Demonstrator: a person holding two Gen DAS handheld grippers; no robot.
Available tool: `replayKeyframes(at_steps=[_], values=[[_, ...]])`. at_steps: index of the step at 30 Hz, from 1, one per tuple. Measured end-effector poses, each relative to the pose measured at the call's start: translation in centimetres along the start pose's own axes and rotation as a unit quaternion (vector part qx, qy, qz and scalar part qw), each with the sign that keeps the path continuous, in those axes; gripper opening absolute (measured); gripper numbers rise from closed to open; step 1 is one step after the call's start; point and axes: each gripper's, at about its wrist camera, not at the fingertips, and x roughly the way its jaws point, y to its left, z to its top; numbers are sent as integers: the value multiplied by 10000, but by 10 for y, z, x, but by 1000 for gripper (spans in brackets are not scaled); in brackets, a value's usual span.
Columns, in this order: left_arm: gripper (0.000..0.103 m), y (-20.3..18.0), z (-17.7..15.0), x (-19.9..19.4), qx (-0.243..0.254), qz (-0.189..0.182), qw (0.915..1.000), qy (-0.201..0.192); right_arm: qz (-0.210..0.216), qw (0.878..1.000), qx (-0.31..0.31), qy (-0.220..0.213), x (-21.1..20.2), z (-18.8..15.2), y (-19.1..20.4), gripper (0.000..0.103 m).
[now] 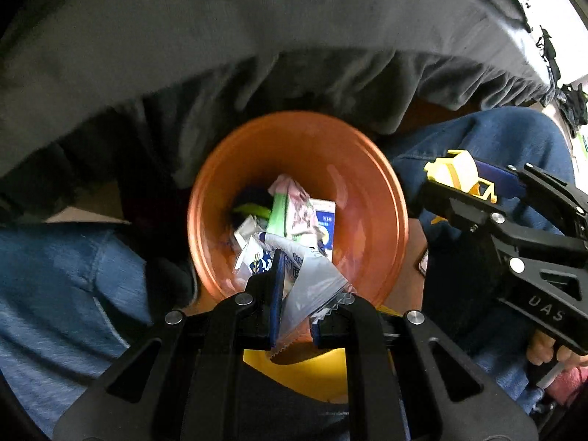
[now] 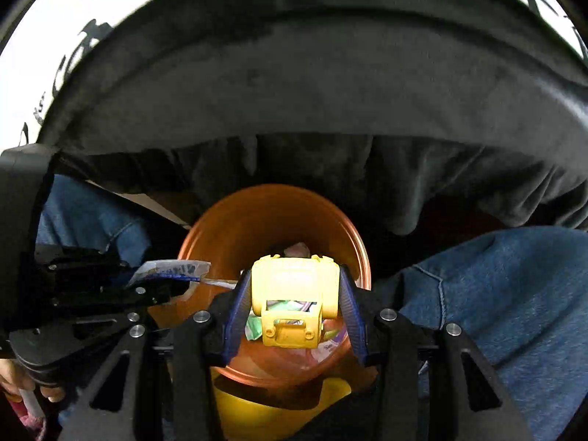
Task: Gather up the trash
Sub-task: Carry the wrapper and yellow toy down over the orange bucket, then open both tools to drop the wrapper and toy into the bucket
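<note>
The left tool (image 1: pixel 294 294) hangs over the six o'clock rim of the orange bin (image 1: pixel 367 183), its fingers spread, with a clear plastic wrapper (image 1: pixel 312 286) lying between them; the wrapper leans against the left blue pad, and whether it is gripped or only resting there I cannot tell. Inside the bin lie cartons and packets (image 1: pixel 294 217), piled from the centre toward five o'clock. At three o'clock of the bin in the left wrist view, the right tool (image 1: pixel 474 183) pinches a yellow plastic piece (image 1: pixel 455 172). In the right wrist view that piece (image 2: pixel 294 297) sits clamped between both blue pads, above the bin's (image 2: pixel 257 213) opening. Blue jeans (image 2: pixel 514 294) flank the bin on both sides.
</note>
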Motion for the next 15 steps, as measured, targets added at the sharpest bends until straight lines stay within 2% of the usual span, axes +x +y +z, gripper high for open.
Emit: replayKeyframes(at_steps=[5,15], values=[[11,5,-3,8,22,34,9998,212,-26,9999,52,113,9,-3,-2,46],[11,5,-3,12,-20,79,9996,286,30,9997,105,239,17,1,-7,46]])
